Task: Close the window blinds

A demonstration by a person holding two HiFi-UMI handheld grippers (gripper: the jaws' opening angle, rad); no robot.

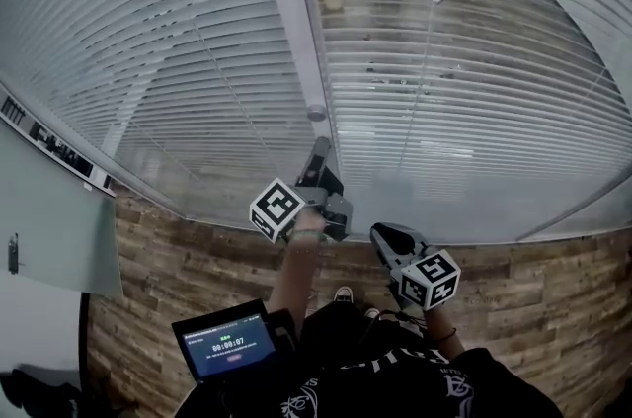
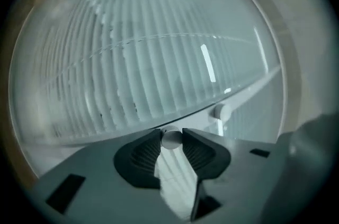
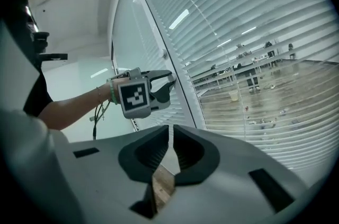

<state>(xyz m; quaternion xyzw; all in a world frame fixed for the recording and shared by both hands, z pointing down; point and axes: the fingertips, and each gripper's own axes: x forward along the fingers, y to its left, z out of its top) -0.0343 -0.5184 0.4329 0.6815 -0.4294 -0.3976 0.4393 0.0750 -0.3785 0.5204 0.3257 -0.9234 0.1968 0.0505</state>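
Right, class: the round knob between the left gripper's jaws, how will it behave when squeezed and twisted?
The knob looks smooth and round, so it may slip in the left gripper. It looks rigid and unlikely to deform. It appears mounted on the window frame, so it probably turns rather than lifts away.

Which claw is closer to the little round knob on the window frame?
Left. The left gripper has the round knob right between its jaw tips, pinching it. The right gripper hangs lower down, away from the window frame, touching nothing.
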